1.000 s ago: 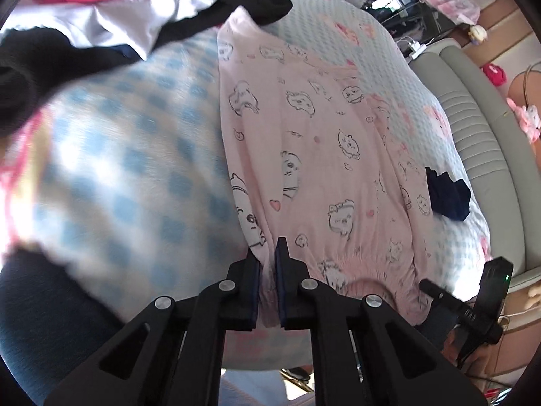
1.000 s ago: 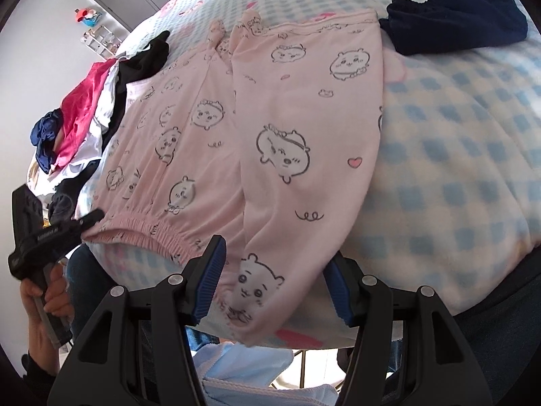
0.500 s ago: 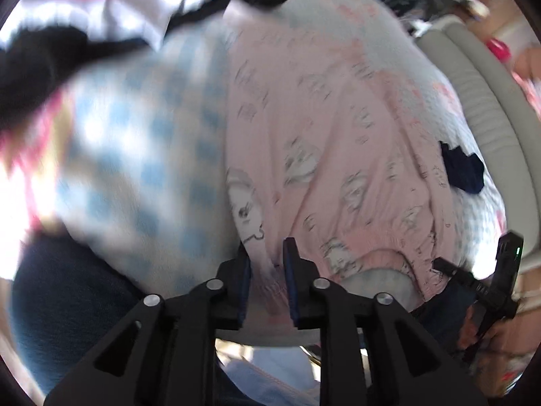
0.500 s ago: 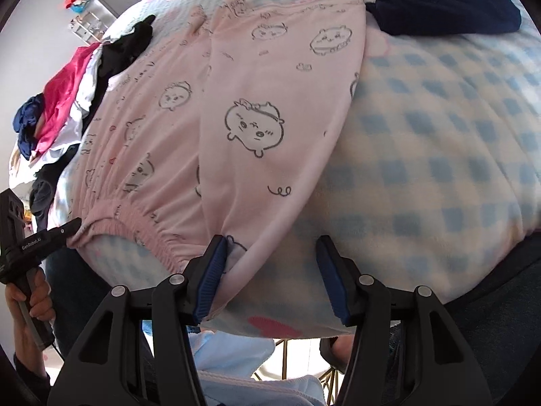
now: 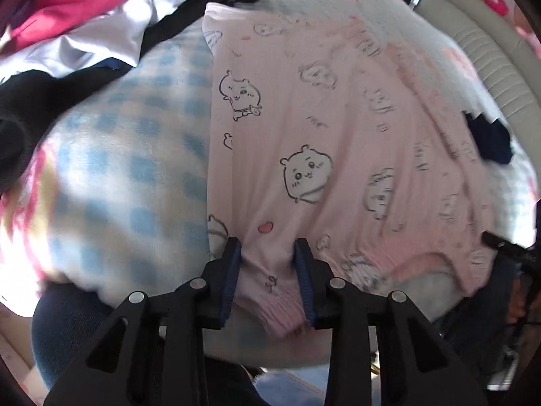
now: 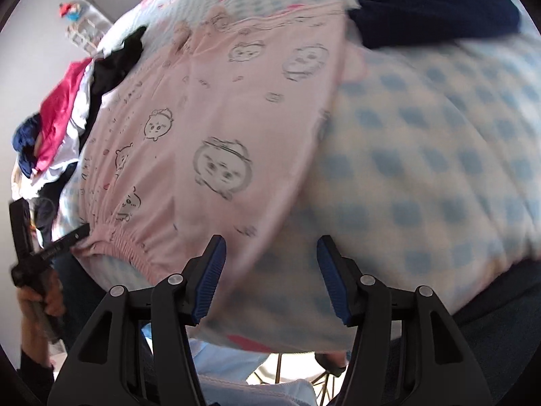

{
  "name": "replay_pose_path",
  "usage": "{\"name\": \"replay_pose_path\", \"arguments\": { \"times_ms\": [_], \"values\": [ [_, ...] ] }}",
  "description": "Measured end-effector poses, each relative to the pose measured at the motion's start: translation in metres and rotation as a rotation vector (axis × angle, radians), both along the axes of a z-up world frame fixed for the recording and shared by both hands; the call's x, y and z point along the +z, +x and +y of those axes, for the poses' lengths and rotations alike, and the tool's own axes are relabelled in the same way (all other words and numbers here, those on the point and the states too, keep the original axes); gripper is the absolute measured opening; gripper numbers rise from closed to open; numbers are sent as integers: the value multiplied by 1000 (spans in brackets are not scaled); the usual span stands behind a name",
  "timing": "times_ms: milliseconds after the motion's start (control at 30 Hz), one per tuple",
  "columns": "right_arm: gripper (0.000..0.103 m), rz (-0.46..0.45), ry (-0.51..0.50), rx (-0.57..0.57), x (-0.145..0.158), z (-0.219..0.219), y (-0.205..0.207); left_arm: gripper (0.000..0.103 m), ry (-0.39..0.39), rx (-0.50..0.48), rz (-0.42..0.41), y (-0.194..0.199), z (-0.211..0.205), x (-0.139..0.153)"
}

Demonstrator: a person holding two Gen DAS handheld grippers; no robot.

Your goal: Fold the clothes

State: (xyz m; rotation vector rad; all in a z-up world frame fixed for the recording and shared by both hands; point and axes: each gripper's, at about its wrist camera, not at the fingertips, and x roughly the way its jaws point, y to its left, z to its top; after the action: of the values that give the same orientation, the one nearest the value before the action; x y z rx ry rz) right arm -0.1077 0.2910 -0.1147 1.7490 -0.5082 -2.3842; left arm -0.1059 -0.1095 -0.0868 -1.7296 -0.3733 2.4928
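Left wrist view: left tool (image 5: 267, 248) spread, jaws just opened, pink trousers (image 5: 324, 155) cuff lying loose between them on the bed (image 5: 128, 169). One lengthwise fold apparently done; cross folds outstanding.

Right wrist view: right tool (image 6: 268, 247) spread, gripping nothing; waistband (image 6: 125, 240) and unfolded pile (image 6: 57, 115) shown.
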Motion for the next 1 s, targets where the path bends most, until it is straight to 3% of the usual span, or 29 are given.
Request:
{"name": "replay_pose_path", "arguments": {
  "times_ms": [100,200,267,433,633,733,867,900,933,967,1000],
  "values": [
    [57,15,-39,-27,5,21,6,34,14,-27,123,-16,2,35],
    [58,82,-22,-20,28,30,-13,34,57,-90,180,-57,22,55],
    [58,141,27,-6,45,28,-36,34,47,-150,199,-88,45,57],
    [61,151,93,-16,45,28,-106,34,-23,-282,252,-180,105,60],
    [61,92,80,-61,21,44,-157,34,-44,-363,213,-273,152,33],
    [61,72,67,-78,11,50,-169,34,-18,-399,175,-295,166,9],
    [61,70,24,-92,-2,52,-180,44,-28,-427,112,-310,180,-20],
    [54,73,16,-95,-4,52,-184,44,-28,-434,105,-311,183,-24],
    [36,77,10,-98,-7,52,-187,32,-29,-442,98,-312,185,-28],
    [28,93,24,-91,-4,51,-188,5,-26,-456,96,-312,188,-30],
    [14,110,35,-85,-2,50,-189,5,-23,-473,108,-310,191,-26]
  ]
}}
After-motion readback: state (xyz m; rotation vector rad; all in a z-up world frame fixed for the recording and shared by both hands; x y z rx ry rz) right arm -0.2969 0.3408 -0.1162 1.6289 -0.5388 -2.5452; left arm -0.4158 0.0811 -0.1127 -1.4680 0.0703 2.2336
